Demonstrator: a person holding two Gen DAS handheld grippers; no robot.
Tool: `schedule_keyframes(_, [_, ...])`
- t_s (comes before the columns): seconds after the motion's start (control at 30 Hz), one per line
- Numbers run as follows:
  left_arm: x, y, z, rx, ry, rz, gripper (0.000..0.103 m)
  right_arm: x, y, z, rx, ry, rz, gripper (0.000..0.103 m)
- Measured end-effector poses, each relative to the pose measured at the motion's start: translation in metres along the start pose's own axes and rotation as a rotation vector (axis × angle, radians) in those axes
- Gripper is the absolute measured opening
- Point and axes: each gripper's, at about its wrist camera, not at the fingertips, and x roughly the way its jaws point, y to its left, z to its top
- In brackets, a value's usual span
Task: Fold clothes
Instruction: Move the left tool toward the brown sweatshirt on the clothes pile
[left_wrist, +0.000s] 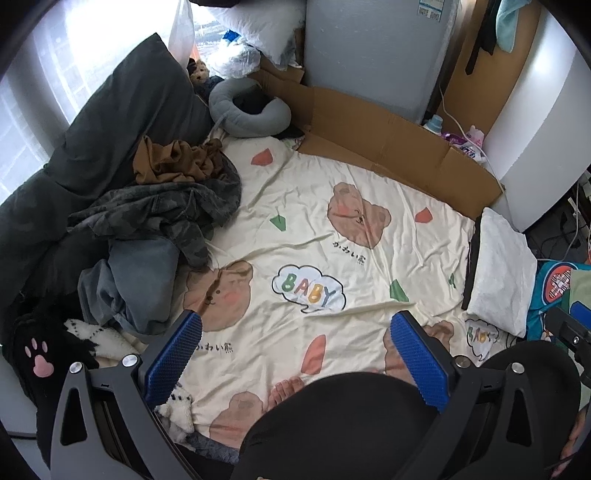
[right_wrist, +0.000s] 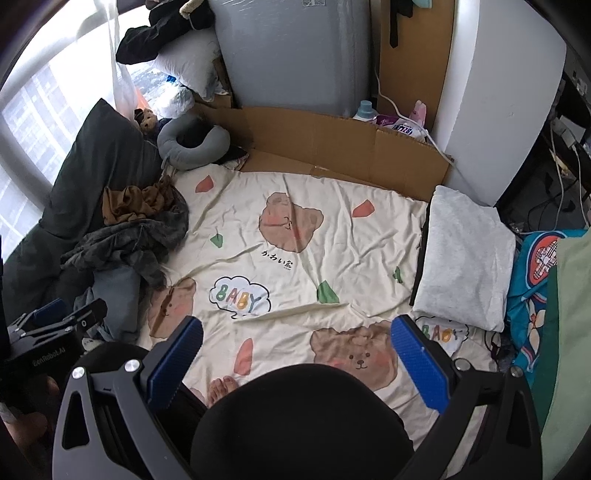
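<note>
Both units were held above a bed covered by a cream bear-print sheet.

Left hand-held gripper: jaws spread wide, nothing between the blue pads. Right hand-held gripper: jaws likewise wide apart, holding nothing.

Clothes: an unfolded pile lay at the left edge of the sheet, against a dark pillow. From far to near it comprised a brown garment, a grey camouflage-pattern garment and a blue-grey garment, overlapping one another. A folded light-grey garment rested at the right edge of the sheet, well apart from the pile, with a dark folded piece showing under its left side.

The sheet's middle lay bare and wrinkled. Bare toes and a black-clad knee of the person showed at the near edge. Flattened cardboard bordered the far side; a grey neck pillow sat at the far left corner.
</note>
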Motion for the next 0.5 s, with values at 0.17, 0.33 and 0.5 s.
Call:
schedule_keyframes(0.17, [-0.003,0.004,0.009,0.009,-0.011,0.002,0.102,0.000,0.006,0.006,-0.007,0.001,0.004,0.102])
schedule_keyframes(0.33, [-0.010,0.015,0.022,0.004,-0.032,0.006,0.102,0.003,0.013,0.016,-0.012,-0.001,0.014,0.102])
schedule_keyframes(0.5, [-0.014,0.034,0.034,-0.012,-0.048,0.004,0.102,-0.001,0.015,0.030,0.008,-0.029,0.022,0.102])
